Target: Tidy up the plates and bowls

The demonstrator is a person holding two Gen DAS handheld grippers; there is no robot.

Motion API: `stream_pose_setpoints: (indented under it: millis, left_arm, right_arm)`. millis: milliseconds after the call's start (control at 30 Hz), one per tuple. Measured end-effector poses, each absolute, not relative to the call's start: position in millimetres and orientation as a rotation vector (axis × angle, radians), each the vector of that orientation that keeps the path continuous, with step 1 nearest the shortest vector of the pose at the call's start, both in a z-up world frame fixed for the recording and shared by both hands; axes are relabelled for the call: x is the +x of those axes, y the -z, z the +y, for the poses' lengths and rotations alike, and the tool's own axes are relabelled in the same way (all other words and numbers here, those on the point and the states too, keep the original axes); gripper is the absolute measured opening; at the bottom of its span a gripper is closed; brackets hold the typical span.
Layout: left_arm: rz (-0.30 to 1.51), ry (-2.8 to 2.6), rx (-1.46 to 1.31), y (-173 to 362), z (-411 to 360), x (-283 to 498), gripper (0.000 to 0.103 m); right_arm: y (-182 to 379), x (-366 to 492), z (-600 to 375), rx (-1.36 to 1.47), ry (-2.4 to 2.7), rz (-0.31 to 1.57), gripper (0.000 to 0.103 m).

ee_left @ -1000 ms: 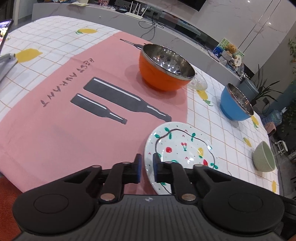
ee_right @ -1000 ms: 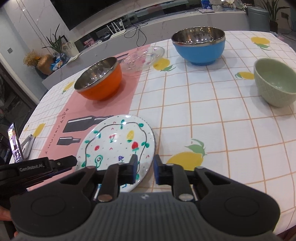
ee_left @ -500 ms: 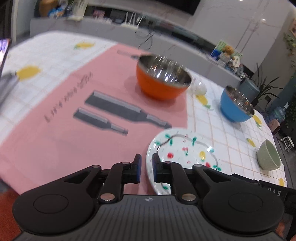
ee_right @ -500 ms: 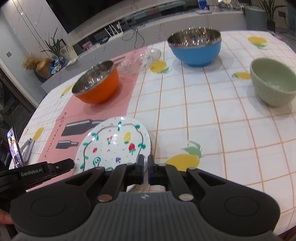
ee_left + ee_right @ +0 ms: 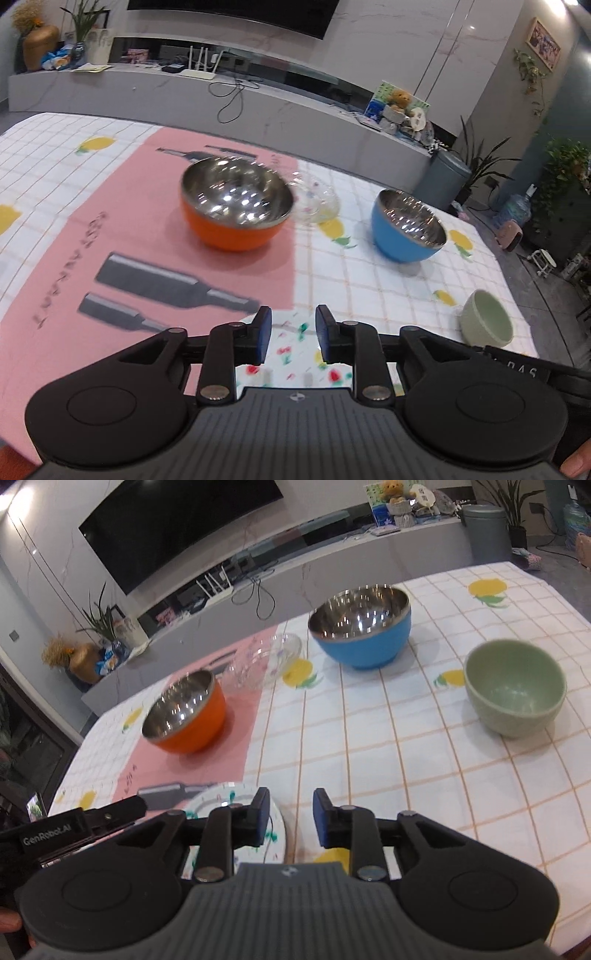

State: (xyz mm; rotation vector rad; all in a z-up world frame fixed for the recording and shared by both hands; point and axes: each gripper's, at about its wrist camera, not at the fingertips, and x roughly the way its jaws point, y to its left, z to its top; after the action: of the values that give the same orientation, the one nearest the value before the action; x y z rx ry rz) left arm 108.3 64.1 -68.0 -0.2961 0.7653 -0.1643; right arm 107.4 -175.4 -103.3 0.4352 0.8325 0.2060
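The painted plate (image 5: 295,354) lay flat on the tabletop (image 5: 424,775) at its near edge, partly on the pink placemat (image 5: 110,236) and partly on the checked lemon cloth. The left gripper (image 5: 292,336) hung just above it with its blue-padded jaws parted, having just been opening, and nothing was pinched between them; the plate showed through the gap. The right gripper (image 5: 290,821) stood beside the plate's right rim (image 5: 280,830), its jaws likewise just opened and apart, with only cloth between them. Farther back, an orange steel-lined bowl (image 5: 236,208) sat upright on the placemat, and a clear glass dish (image 5: 316,201) stood just behind it to the right. A blue steel-lined bowl (image 5: 360,627) stood on the cloth beyond, well apart from a pale green ceramic bowl (image 5: 515,692) at the right side.
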Motion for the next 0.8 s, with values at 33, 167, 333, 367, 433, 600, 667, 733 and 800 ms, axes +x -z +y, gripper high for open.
stream_pose_setpoints:
  millis: [33, 167, 333, 367, 433, 600, 667, 733, 800]
  left_arm:
    - [0.764, 0.171, -0.301, 66.4, 62.0, 112.8, 0.030]
    - [0.766, 0.204, -0.309, 59.8, 53.6, 133.1, 0.031]
    - [0.762, 0.249, -0.280, 45.4, 46.4, 166.9, 0.039]
    - [0.763, 0.253, -0.280, 42.7, 46.2, 174.9, 0.042]
    - [0.766, 0.249, -0.267, 37.4, 46.4, 191.5, 0.047]
    - [0.803, 0.271, -0.244, 29.4, 53.6, 233.3, 0.048]
    - [0.820, 0.281, -0.231, 26.3, 59.0, 252.8, 0.048]
    - [0.838, 0.294, -0.204, 23.7, 62.3, 272.8, 0.048]
    - [0.842, 0.290, -0.173, 21.7, 64.4, 292.1, 0.048]
  right_arm:
    - [101.6, 110.3, -175.8, 0.437, -0.206, 0.829, 0.026]
    - [94.8, 126.7, -179.2, 0.447, -0.207, 0.816, 0.026]
    - [86.3, 156.5, -176.8, 0.424, -0.225, 0.814, 0.028]
    - [84.3, 163.5, -176.2, 0.420, -0.229, 0.812, 0.029]
    - [81.0, 178.5, -174.3, 0.414, -0.231, 0.815, 0.034]
    - [77.6, 220.2, -168.0, 0.402, -0.223, 0.852, 0.034]
    - [77.3, 238.1, -166.7, 0.407, -0.235, 0.869, 0.034]
    - [76.4, 257.3, -165.8, 0.414, -0.250, 0.891, 0.034]
    - [76.4, 277.6, -165.0, 0.423, -0.261, 0.917, 0.034]
